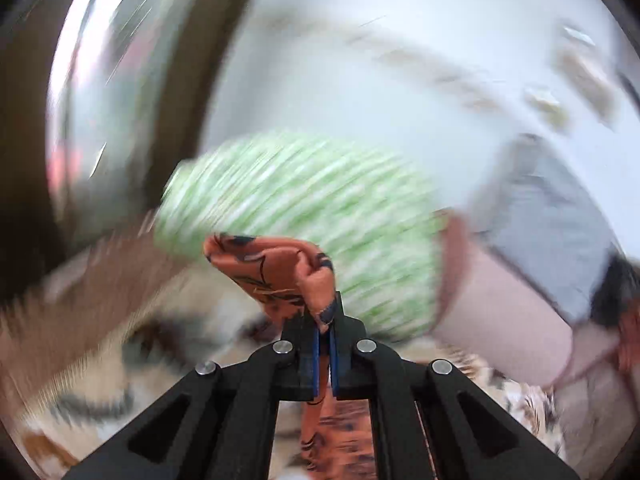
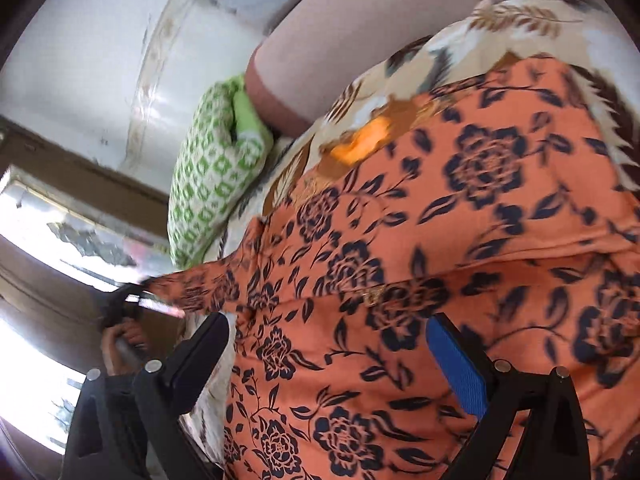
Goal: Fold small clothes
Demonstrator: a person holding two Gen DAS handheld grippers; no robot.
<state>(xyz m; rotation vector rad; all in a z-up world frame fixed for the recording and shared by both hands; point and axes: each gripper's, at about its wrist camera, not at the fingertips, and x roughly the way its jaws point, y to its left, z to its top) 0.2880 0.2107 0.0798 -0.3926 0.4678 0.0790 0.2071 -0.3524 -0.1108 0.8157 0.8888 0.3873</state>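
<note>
Bedding fills both views: a cream bedsheet printed with brown leaves covers the bed, and one orange garment with a dark blue flower print lies spread over it.

From the right wrist camera, the right gripper hovers nearest, its jaws wide apart and holding nothing, one blue pad showing on the finger at 4 o'clock, with the garment's cloth spread between and beyond the two fingers. At 9 o'clock a corner of the garment stretches out to the left gripper, with a hand just below it on the handle.

From the left wrist camera, the left gripper has its jaws closed tight on one bunched fold of the garment, which pokes up past the fingertips toward 12 o'clock.

Farther off sits one green-and-white patterned pillow at 10 o'clock in the right view, touching one mauve pillow at 12 o'clock. Beyond them stands a pale wall; the left view is heavily blurred.
</note>
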